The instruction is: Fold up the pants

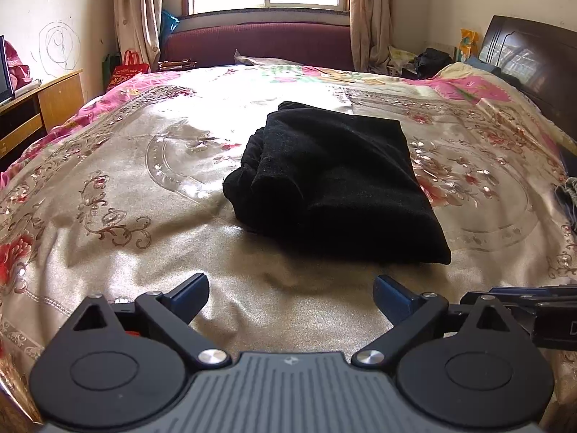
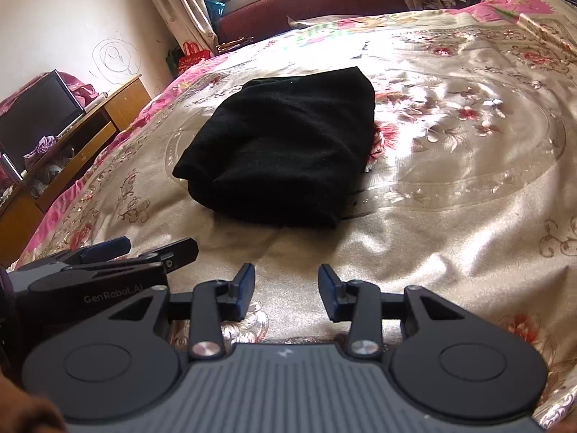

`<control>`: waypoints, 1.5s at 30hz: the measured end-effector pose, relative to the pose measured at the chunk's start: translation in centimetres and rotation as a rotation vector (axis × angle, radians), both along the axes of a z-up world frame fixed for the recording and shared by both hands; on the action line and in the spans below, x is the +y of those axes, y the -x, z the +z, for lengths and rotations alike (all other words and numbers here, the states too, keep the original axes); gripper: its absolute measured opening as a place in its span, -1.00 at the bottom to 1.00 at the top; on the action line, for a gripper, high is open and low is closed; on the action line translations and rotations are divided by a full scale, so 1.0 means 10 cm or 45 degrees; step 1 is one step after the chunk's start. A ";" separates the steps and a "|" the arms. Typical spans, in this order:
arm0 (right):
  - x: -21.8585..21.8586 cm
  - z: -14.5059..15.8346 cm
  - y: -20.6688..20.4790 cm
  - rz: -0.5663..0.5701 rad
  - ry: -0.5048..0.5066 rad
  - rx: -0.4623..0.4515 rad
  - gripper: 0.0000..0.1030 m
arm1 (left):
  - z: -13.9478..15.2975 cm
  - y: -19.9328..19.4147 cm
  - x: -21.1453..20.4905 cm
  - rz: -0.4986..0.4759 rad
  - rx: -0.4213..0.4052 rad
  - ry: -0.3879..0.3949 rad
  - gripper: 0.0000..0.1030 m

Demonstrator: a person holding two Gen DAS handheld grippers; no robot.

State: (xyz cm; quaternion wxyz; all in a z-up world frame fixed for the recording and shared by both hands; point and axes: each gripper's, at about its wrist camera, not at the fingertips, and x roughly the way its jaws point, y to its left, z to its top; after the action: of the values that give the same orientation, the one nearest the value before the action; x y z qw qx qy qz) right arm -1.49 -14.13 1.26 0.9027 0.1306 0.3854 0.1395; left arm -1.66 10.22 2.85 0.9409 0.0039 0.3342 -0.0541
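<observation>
pants (image 1: 335,184): black, lying in a compact folded bundle near the middle of the bed, untouched by either tool; left edge shows bunched, rolled layers rather than flat ones.
bed (image 1: 144,187): covered by a shiny gold floral bedspread, wrinkled in front of the bundle.
left tool (image 1: 291,296): fingers spread wide, nothing between them, hovering over bare bedspread short of the pants.
right tool (image 2: 286,288): fingers parted with a narrower gap, holding nothing, just beside the left tool and also short of the pants.
task stage (judged): folding looks close to done or done; both tools stand clear of the cloth.
risk 1: the bunched left edge could spring loose or slump, since the layers there are not lying flat.
risk 2: a further grab that catches only the top layer would likely drag the stack apart.
risk 3: the slick bedspread may let the bundle slide when pushed, and a finger could snag the bedspread itself.
risk 4: the two tools sit close side by side; a careless move could knock them together.
containers: red bag (image 1: 130,66) on the floor by the far wall, contents not visible; wooden cabinet (image 1: 43,108) at the left, open shelves holding unclear clutter in the right wrist view.
</observation>
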 end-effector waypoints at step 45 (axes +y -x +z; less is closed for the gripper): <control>0.00 -0.19 -0.01 -0.007 0.037 0.009 -0.02 | -0.12 0.02 -0.18 -0.067 0.027 -0.140 1.00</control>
State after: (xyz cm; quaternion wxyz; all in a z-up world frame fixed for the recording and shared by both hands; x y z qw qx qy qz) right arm -1.39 -14.12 -0.60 0.9036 0.1189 0.3901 0.1309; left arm -1.84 8.37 1.61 0.9339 0.0639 0.3465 -0.0604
